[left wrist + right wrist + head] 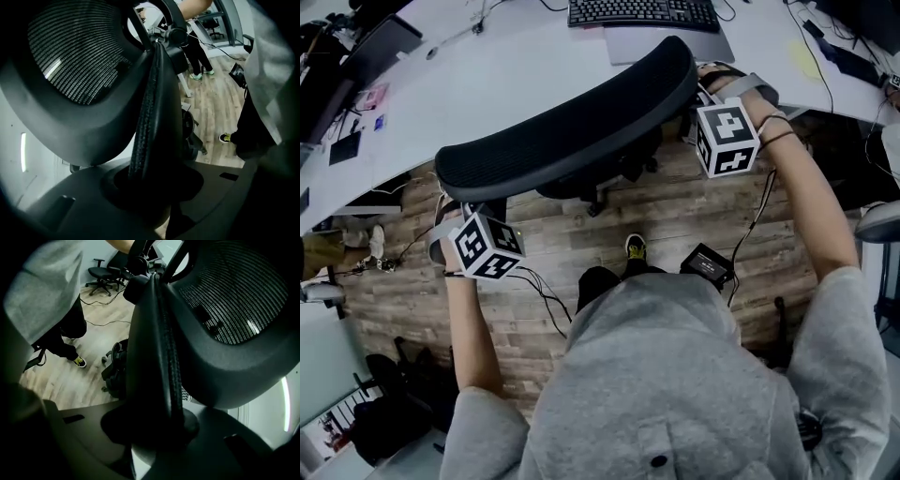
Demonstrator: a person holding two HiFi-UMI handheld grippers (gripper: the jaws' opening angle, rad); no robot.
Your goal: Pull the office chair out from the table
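Note:
A black mesh office chair stands tucked at the white table (487,75); its curved backrest (572,122) runs across the middle of the head view. My left gripper (464,211) is at the backrest's left end, my right gripper (708,98) at its right end. In the left gripper view the backrest's padded rim (145,122) passes straight between the jaws of the left gripper (150,187), which are shut on it. The right gripper view shows the same: the rim (164,357) is clamped in the right gripper (159,427). The fingertips themselves are hidden in dark.
A keyboard (642,13) and cables lie on the table behind the chair. On the wooden floor are the chair's base (600,187), a black box (708,265) with cables, and the person's shoe (635,247). Another chair (881,220) stands at the right edge.

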